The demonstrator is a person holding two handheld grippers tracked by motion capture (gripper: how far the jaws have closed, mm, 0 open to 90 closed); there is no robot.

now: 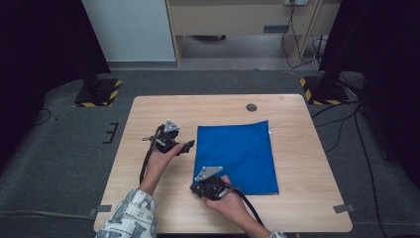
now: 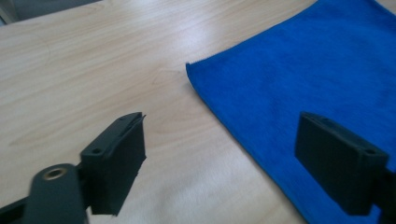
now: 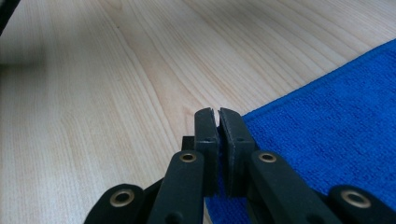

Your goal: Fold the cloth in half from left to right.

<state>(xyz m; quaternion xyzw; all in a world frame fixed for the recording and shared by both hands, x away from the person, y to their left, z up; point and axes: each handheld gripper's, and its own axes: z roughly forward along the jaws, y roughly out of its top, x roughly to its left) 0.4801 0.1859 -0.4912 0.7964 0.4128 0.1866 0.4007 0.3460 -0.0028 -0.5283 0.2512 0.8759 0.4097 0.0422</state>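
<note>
On the left side of the wooden table, the person's left hand holds the left gripper just beside the left edge of the blue cloth. This gripper points toward the cloth. In the left gripper view, its two black jaws stand wide apart, with nothing between them but bare table and the near edge of the blue cloth. A corner of the cloth lies out in front of the jaws. Next comes the cloth itself. It lies flat and spread out near the middle of the table, a little toward the right side, and it looks like a soft towel. At its front left corner is the right gripper, held low by the person's right hand. In the right gripper view, the right gripper has its jaws pressed close together, with only a thin slit between them, right at the edge of the blue cloth. I cannot tell if a bit of cloth is pinched in there. Far back on the table there is a small dark round spot.
</note>
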